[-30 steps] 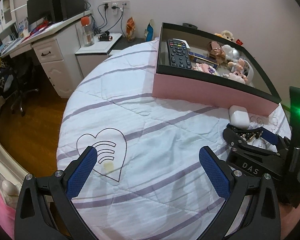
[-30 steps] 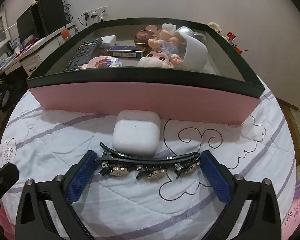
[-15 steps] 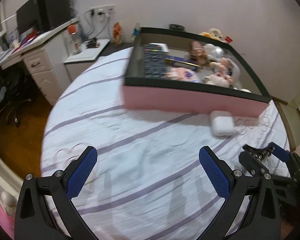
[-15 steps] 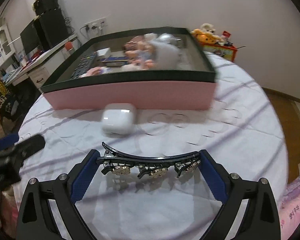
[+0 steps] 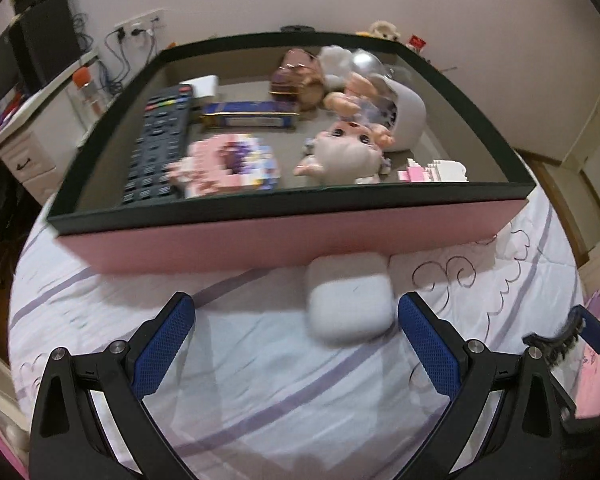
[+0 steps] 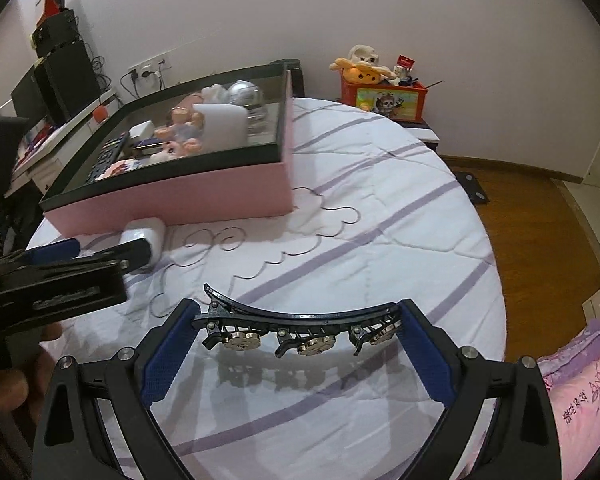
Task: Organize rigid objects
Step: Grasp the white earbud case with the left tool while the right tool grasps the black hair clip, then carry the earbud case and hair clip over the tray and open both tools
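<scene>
A white earbud case (image 5: 348,300) lies on the bed against the front wall of the pink box (image 5: 284,240). My left gripper (image 5: 296,312) is open just before the case, which sits between its fingertips, closer to the right finger. My right gripper (image 6: 296,316) is shut on a black hair clip (image 6: 300,326) with three gold ornaments, held crosswise above the quilt, right of the box. The clip's end (image 5: 556,344) shows at the far right of the left wrist view. The box holds a remote (image 5: 160,148), dolls (image 5: 348,152) and block figures (image 5: 228,164).
The bed has a white quilt (image 6: 380,220) with purple stripes. A desk with a monitor (image 6: 68,76) stands at the far left, and a red toy box (image 6: 384,98) on a nightstand behind. Wooden floor (image 6: 540,216) lies to the right. A hand (image 6: 4,384) holds the left gripper.
My left gripper swung right and forward up to the earbud case and the box. My right gripper lifted the hair clip and drew back to the right, away from the box.
</scene>
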The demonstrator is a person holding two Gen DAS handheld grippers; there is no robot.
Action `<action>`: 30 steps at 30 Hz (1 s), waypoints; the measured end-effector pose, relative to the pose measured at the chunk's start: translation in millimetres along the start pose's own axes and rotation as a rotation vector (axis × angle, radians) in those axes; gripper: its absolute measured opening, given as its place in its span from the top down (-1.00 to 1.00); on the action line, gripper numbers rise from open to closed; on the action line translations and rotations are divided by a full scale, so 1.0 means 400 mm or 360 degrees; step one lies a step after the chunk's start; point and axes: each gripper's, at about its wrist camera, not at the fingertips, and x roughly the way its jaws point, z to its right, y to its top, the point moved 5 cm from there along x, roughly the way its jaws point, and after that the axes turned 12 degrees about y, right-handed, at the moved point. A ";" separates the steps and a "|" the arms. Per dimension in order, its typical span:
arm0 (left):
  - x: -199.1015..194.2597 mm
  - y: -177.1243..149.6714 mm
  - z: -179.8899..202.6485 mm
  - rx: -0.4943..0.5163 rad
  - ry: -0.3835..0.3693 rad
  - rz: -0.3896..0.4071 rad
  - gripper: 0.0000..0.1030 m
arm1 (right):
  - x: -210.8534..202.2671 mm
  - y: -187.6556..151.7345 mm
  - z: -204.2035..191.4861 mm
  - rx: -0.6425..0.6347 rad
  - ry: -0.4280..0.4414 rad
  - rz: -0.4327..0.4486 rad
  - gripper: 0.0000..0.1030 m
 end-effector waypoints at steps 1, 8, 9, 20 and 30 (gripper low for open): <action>0.012 0.004 0.010 0.0011 -0.0003 -0.0002 -0.99 | -0.001 -0.001 0.006 0.0006 0.0001 0.0000 -0.89; 0.020 0.006 0.011 -0.0024 -0.0027 0.0078 -0.53 | -0.004 0.001 0.034 0.0032 0.0002 0.0005 -0.89; 0.014 0.001 0.002 -0.0024 -0.0026 0.0090 -0.42 | -0.004 0.003 0.034 0.0034 0.0004 0.0007 -0.89; -0.053 -0.057 -0.088 -0.0048 -0.0136 0.0108 0.08 | -0.027 0.015 -0.022 -0.0023 0.0055 0.0038 -0.89; -0.189 0.032 -0.214 -0.0100 -0.0133 0.0287 0.08 | -0.083 0.119 -0.096 -0.0143 0.0101 0.0149 -0.89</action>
